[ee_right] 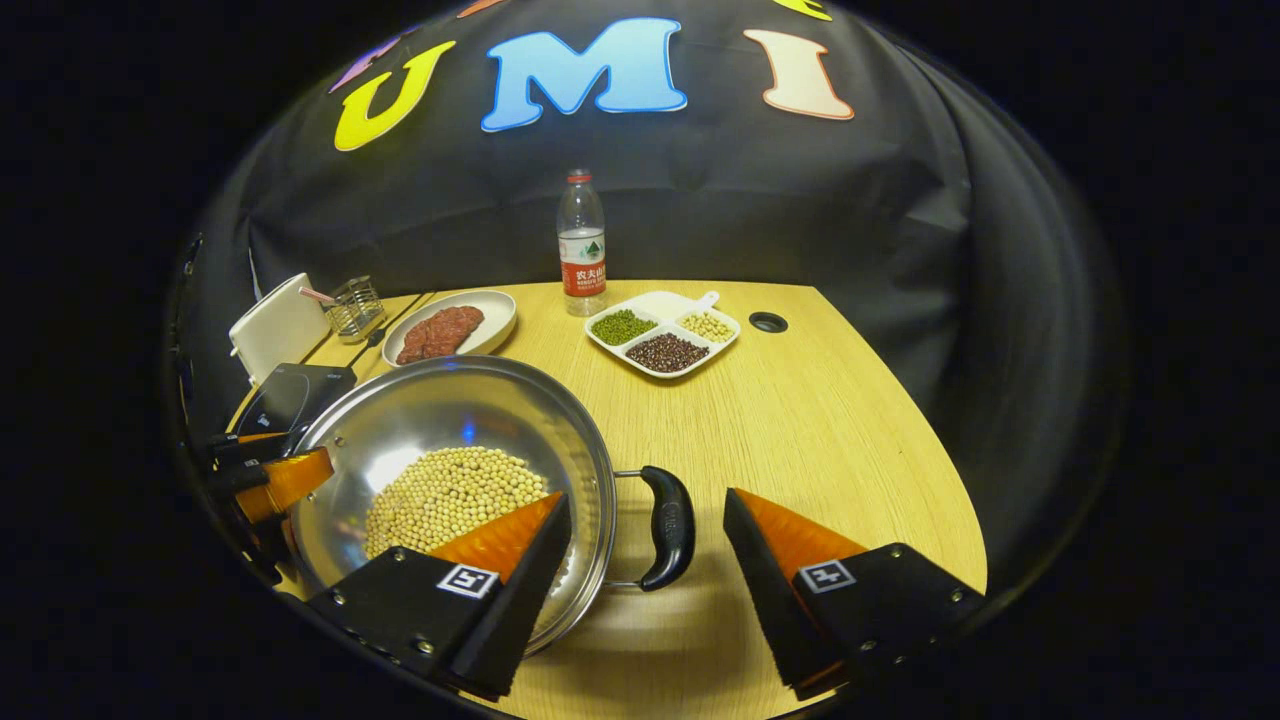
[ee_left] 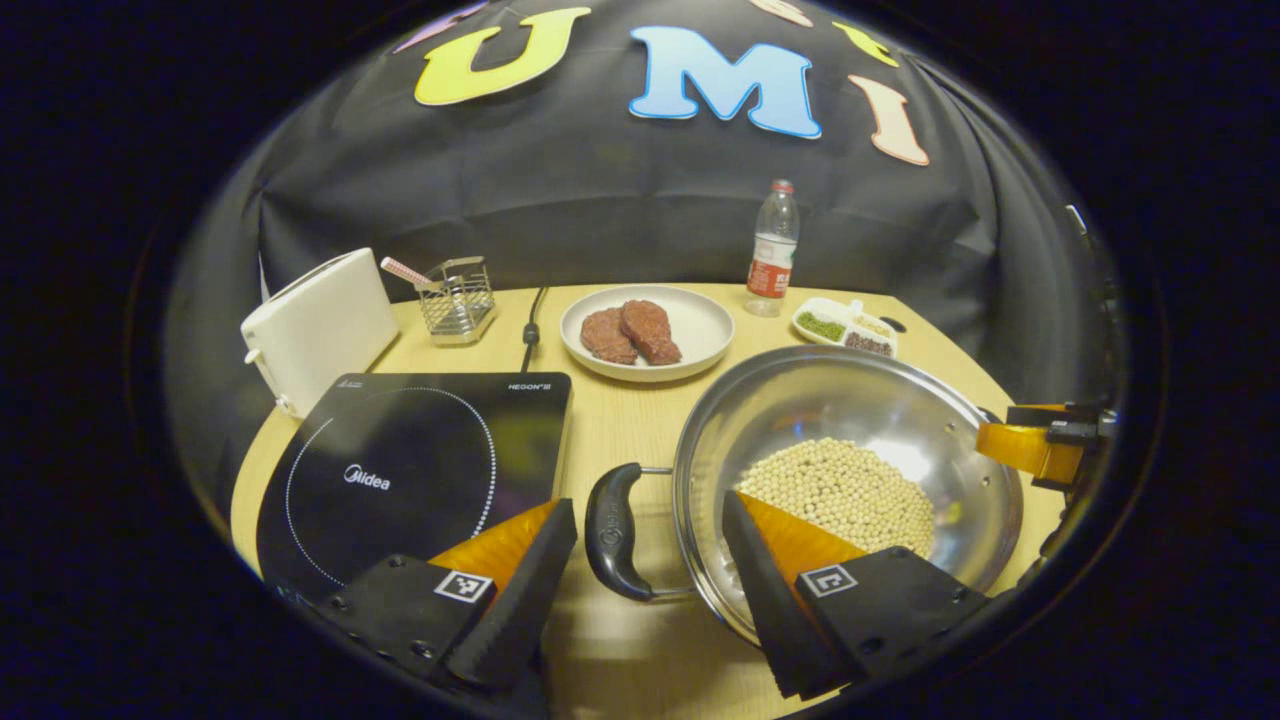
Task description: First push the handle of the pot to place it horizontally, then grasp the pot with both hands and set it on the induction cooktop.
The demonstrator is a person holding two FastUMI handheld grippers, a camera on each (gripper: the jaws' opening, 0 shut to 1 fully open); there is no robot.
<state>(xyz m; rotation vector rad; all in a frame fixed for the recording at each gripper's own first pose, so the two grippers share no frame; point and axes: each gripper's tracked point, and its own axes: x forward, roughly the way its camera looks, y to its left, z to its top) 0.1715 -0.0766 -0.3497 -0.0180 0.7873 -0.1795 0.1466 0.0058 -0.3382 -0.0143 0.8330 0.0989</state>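
The pot (holding beans) sits just right of the induction cooktop. The left gripper and right gripper each straddle 1 pot handle, fingers apart.

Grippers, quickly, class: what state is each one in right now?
Left gripper: open, its fingers either side of a pot handle.
Right gripper: open, astride the other handle.

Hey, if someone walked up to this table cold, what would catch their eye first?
Probably the shiny steel pot near the front of the table, holding a heap of pale beans. Each open gripper, left and right, straddles one of its black side handles. Next, the black induction cooktop just left of the pot in the left gripper view, and the plate of raw meat behind them.
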